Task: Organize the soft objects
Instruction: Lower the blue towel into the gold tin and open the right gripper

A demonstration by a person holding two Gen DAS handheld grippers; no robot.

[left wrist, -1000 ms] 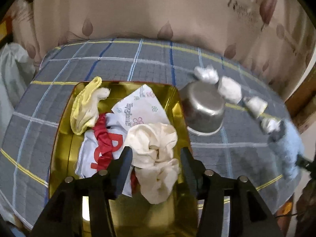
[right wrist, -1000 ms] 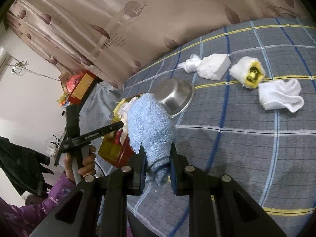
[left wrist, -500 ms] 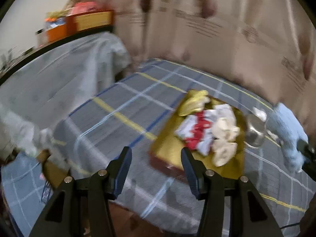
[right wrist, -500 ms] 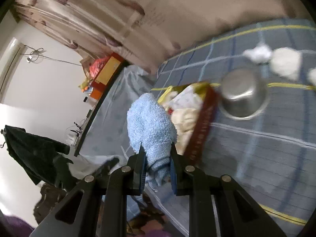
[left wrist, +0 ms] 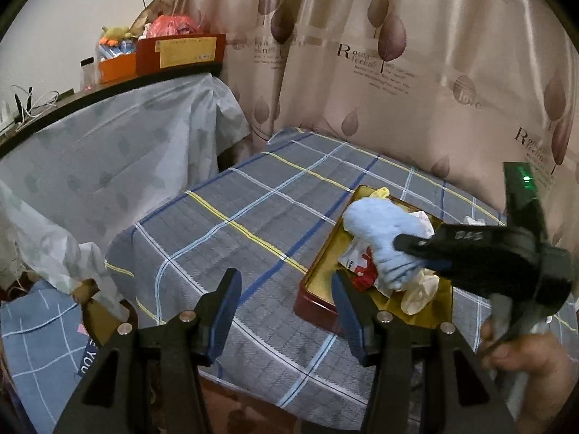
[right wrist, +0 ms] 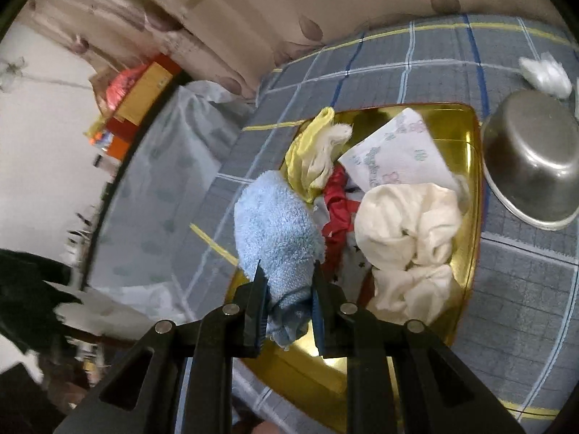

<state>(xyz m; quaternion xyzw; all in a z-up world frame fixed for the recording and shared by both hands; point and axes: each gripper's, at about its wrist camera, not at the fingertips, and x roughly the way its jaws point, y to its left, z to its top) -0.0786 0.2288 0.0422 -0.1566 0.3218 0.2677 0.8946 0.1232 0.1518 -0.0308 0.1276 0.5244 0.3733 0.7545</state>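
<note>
My right gripper (right wrist: 287,282) is shut on a light blue towel (right wrist: 277,231), which hangs over the left part of the gold tray (right wrist: 470,195). In the tray lie a cream cloth (right wrist: 409,238), a yellow cloth (right wrist: 311,155), a red cloth (right wrist: 336,209) and a white printed sheet (right wrist: 398,155). The left wrist view shows the same blue towel (left wrist: 380,231) in the right gripper (left wrist: 416,249) above the gold tray (left wrist: 322,271). My left gripper (left wrist: 286,296) stands open and empty, off the tray's left near corner, over the plaid cover.
A steel bowl (right wrist: 532,166) lies tipped just right of the tray, with a white soft lump (right wrist: 546,72) behind it. The plaid bed (left wrist: 231,217) is backed by a leaf-print curtain (left wrist: 380,72). A covered shelf (left wrist: 108,137) with boxes stands at the left.
My right gripper carried the blue towel leftward from beside the bowl to above the tray. My left gripper drew back from the tray and swung left, and the cream cloth stayed in the tray.
</note>
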